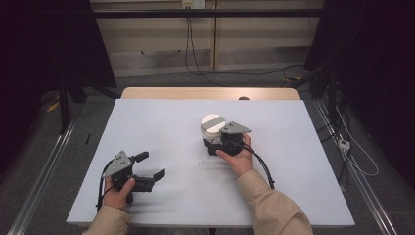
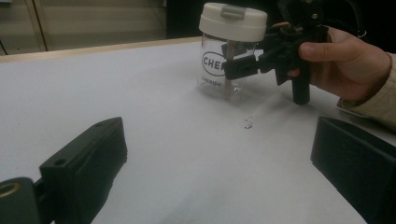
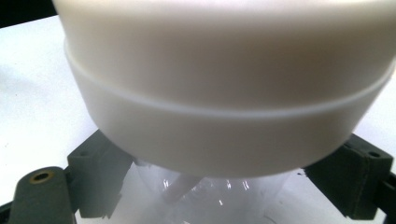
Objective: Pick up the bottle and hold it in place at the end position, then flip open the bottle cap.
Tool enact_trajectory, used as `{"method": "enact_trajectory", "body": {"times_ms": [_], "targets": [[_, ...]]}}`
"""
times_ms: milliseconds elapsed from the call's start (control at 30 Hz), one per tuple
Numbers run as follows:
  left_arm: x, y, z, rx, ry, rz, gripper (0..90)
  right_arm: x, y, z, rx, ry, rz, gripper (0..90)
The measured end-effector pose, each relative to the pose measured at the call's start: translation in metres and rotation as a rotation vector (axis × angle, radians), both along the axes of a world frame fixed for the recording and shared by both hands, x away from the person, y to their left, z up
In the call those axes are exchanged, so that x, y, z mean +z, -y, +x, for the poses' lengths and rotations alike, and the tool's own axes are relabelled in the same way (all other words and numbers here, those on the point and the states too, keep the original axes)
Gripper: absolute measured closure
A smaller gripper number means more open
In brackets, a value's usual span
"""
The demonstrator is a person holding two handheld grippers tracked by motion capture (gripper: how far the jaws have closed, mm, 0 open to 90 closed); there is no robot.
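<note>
Right gripper (image 1: 211, 143): jaws clasp the clear jar (image 2: 219, 70) below its white lid (image 2: 233, 21).
Left gripper (image 1: 149, 169): jaws spread, grasping nothing, resting on the table (image 1: 161, 122).

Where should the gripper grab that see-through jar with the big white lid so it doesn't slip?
Probably on the clear body of the jar, just under the white lid, coming in level from the side. The jar stands upright, and the lid is wider than the body, so it would likely catch on the jaws if the jar slid. The right gripper already has its jaws either side there.
</note>
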State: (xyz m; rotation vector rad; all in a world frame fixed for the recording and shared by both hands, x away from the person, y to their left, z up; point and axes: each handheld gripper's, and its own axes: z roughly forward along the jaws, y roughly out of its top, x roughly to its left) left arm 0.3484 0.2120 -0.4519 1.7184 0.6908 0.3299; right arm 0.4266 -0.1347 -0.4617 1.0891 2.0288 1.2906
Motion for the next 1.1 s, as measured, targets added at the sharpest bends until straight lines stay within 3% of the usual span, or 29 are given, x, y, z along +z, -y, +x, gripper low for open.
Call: {"method": "enact_trajectory", "body": {"times_ms": [200,567,1100], "targets": [[0.001,0.004,0.003,0.005,-0.006,-0.004,3.3,0.0,0.0,0.0,0.02,0.0,0.011,18.2],[0.007,0.016,0.012,0.014,-0.039,0.008,3.0,0.0,0.001,0.001,0.032,-0.001,0.007,18.6],[0.02,0.046,0.03,-0.042,-0.05,0.014,3.1,0.0,0.002,0.001,0.038,-0.003,0.007,18.6]]}}
